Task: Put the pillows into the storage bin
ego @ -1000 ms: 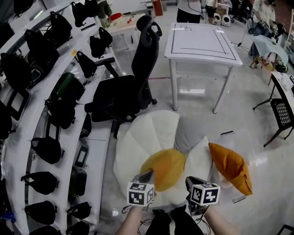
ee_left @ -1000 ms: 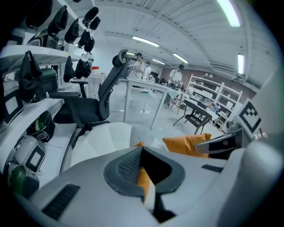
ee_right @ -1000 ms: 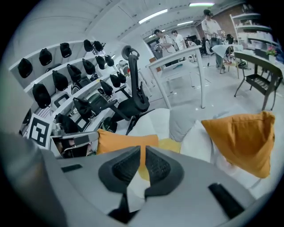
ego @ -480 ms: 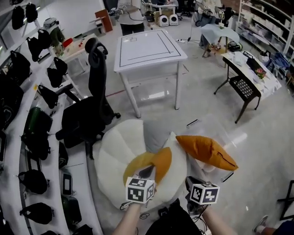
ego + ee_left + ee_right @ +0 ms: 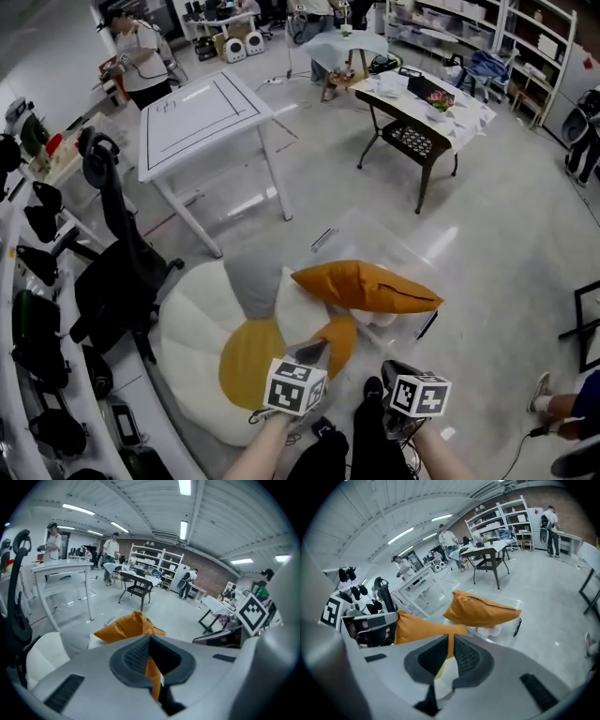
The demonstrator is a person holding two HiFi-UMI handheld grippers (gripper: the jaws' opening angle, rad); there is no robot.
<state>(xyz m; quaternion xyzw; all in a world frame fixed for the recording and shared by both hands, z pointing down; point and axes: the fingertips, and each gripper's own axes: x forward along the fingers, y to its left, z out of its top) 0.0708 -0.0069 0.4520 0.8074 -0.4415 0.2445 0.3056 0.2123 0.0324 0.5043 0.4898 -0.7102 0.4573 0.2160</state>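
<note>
A big flower-shaped pillow (image 5: 202, 328), white with an orange middle, hangs low in the head view. My left gripper (image 5: 314, 350) and right gripper (image 5: 390, 368) are both shut on a pinched-up fold of it. In the left gripper view the jaws (image 5: 149, 641) clamp orange cloth. The right gripper view has its jaws (image 5: 451, 639) clamped on orange and white cloth. Just beyond lies an orange pillow (image 5: 367, 286) across the top of a clear storage bin (image 5: 412, 251), with something white inside. That orange pillow (image 5: 482, 609) also fills the middle of the right gripper view.
A white table (image 5: 202, 108) and a black office chair (image 5: 117, 272) stand at the left. A curved shelf with black bags (image 5: 28, 319) runs along the left edge. A black-legged table (image 5: 422, 103) is beyond the bin. People stand at the back; someone's foot (image 5: 544, 394) is at the right.
The head view has swung to the right. Both grippers have carried the flower pillow rightwards, and the orange pillow on the bin now lies directly ahead of them.
</note>
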